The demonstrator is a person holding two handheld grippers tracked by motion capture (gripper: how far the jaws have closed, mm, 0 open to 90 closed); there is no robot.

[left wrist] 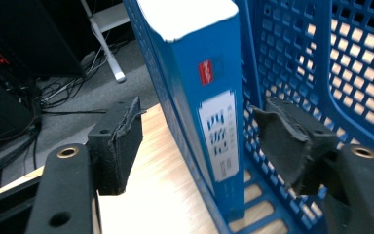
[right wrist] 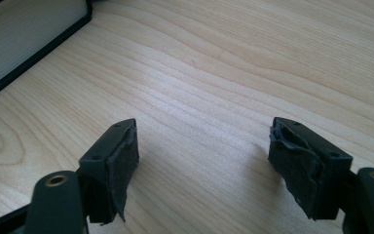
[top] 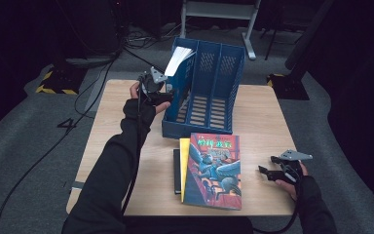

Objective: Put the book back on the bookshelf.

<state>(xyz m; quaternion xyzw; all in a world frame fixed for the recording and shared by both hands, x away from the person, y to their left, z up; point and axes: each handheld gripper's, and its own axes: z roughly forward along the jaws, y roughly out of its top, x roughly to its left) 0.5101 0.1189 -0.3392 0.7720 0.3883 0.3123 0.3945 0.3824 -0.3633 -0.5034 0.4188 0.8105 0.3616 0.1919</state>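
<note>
Wooden table (top: 126, 146) on grey carpet, dark room behind. One blue three-slot file rack (top: 209, 92); one blue book (left wrist: 209, 97) upright, leaning in its leftmost slot. Three more books stacked flat near the front edge, colourful cover (top: 213, 170) on top. Left gripper (left wrist: 199, 141) spread wide astride the blue book's spine, pads clear of it. Right gripper (right wrist: 204, 161) wide open over bare wood, empty.
</note>
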